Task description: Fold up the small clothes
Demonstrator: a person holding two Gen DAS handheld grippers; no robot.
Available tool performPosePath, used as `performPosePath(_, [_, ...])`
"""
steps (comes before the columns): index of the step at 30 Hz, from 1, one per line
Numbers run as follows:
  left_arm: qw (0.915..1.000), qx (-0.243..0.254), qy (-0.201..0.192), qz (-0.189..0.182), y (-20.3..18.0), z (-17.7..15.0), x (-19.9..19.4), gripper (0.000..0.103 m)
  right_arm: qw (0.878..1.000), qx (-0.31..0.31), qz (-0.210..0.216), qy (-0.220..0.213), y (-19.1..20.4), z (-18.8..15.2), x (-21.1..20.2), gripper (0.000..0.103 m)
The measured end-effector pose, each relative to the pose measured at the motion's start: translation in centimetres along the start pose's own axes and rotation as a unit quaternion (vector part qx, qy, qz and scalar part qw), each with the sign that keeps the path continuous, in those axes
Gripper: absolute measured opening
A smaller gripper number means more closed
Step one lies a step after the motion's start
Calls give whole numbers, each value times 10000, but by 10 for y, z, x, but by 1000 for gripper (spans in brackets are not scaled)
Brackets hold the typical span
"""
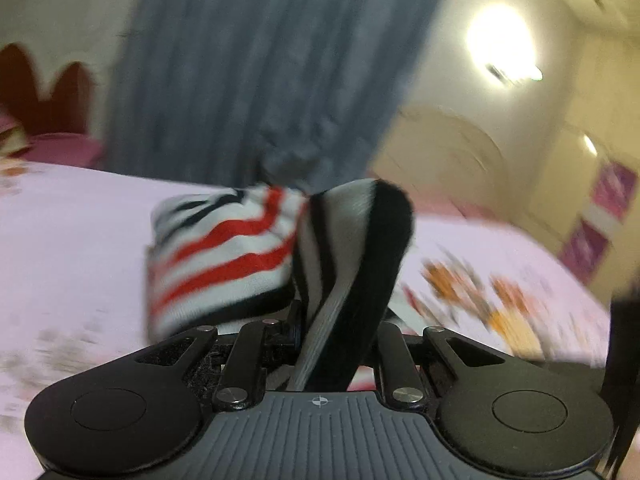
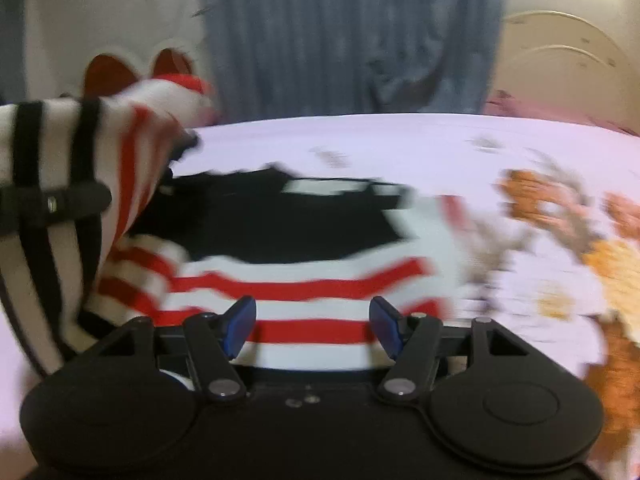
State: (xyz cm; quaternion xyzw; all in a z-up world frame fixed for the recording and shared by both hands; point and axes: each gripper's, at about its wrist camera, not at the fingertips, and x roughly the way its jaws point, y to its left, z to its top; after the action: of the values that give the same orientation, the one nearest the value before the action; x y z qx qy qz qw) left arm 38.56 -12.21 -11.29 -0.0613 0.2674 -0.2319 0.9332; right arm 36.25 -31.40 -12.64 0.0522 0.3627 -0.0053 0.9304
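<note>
Gripping one striped garment [image 1: 240, 256] | left gripper [image 1: 336, 344] clamped | right gripper [image 2: 312, 326] apart

garment [image 2: 304, 280]: white with red stripes; one part black, another with black and white stripes
bed sheet [image 2: 360, 140]: pale pink with orange and brown flower print
curtain [image 1: 260, 60]: grey-blue, plain
headboard [image 1: 40, 88]: dark red
right tongs [image 2: 312, 326]: black with blue pads
left tongs [image 1: 336, 332]: black
wall [image 1: 460, 80]: cream
</note>
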Motion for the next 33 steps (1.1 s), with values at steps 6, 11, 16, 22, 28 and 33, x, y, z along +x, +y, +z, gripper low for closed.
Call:
performPosePath(6, [9913, 1142, 620, 198, -60, -41, 30, 35, 9980, 529, -328, 61, -69, -7, -15, 61])
performPosePath(11, [9851, 1495, 800, -271, -81, -43, 7, 80, 9961, 868, 139, -97, -81, 2, -23, 70])
performPosePath(16, [9924, 1047, 618, -215, -61, -40, -41, 80, 9873, 1081, 1156, 142, -64, 22, -7, 79])
performPosePath(22, [9969, 536, 268, 506, -3, -25, -80, 80, 9731, 1270, 1643, 998, -34, 15, 44, 71])
performPosePath(28, [9946, 106, 200, 1008, 31, -24, -77, 80, 9775, 1027, 1582, 947, -16, 18, 53, 41])
performPosePath(33, [9956, -10, 144, 929, 29, -16, -51, 80, 9858, 731, 1470, 344, -16, 25, 22, 22])
